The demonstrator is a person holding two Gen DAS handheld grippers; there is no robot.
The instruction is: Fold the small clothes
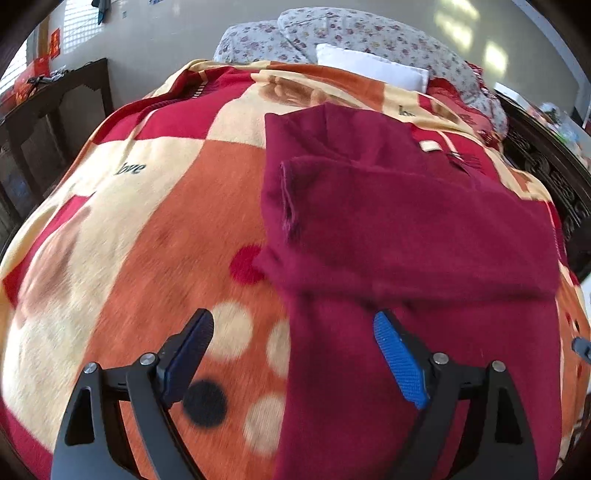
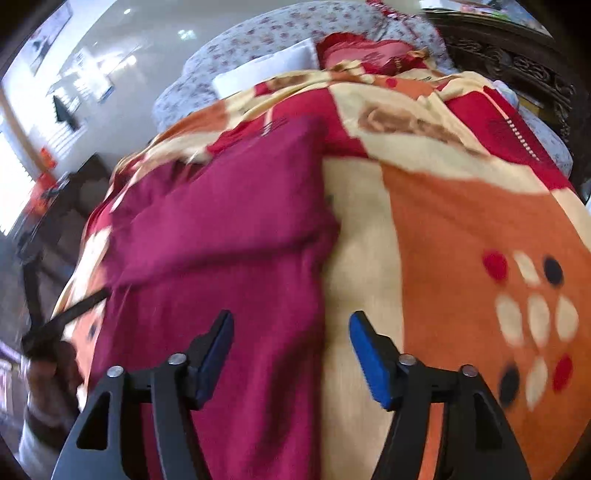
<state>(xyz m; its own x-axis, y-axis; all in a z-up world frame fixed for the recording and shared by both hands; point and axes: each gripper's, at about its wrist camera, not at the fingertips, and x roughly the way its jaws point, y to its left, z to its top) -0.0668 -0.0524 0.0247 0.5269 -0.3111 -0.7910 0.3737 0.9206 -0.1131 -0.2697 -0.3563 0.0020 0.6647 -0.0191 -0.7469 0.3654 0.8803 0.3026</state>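
Observation:
A dark red knit garment lies on a patterned blanket, with a sleeve folded across its body. My left gripper is open and empty, straddling the garment's near left edge from above. In the right wrist view the same garment fills the left half. My right gripper is open and empty over the garment's near right edge, one finger above the cloth and one above the blanket.
Floral bedding and a white pillow lie at the far end of the bed. A dark carved wooden bed frame runs along the right. A dark wooden cabinet stands at the left.

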